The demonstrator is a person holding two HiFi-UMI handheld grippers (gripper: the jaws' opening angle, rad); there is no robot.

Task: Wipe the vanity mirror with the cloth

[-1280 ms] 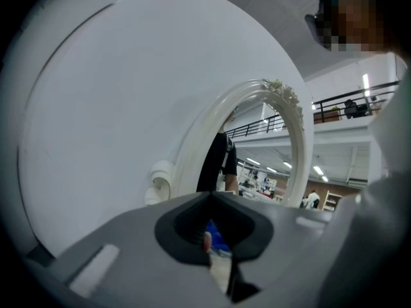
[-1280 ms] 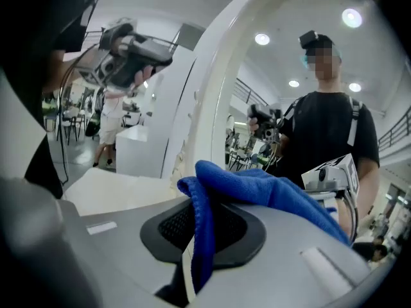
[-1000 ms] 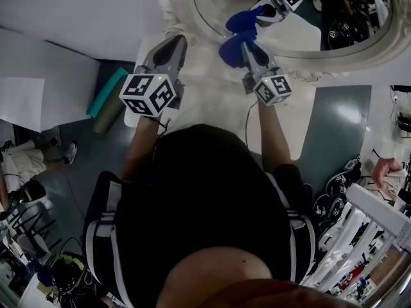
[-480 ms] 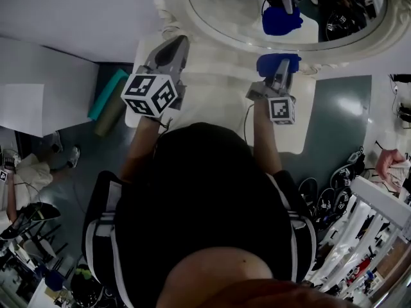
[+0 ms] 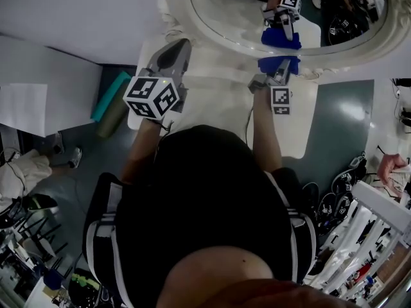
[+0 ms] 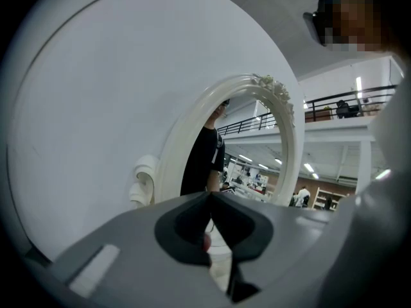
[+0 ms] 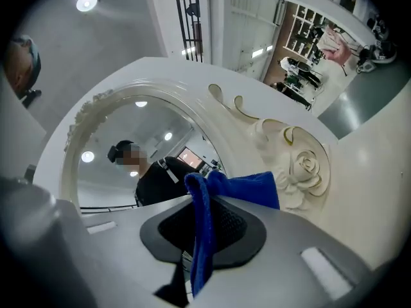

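Observation:
The oval vanity mirror in its ornate white frame stands at the top of the head view. My right gripper is shut on a blue cloth and holds it against the frame's lower edge, just below the glass, where the cloth's reflection shows. In the right gripper view the cloth is pinched between the jaws, with the mirror glass ahead and a carved rose at the right. My left gripper is shut and empty, left of the mirror; its own view shows the frame.
The mirror stands on a white table. A teal roll lies on the floor to the left. White racks and cables crowd the right side. A white wall panel runs along the left.
My right gripper has carried the blue cloth to the right along the mirror's lower edge. The left gripper has barely moved.

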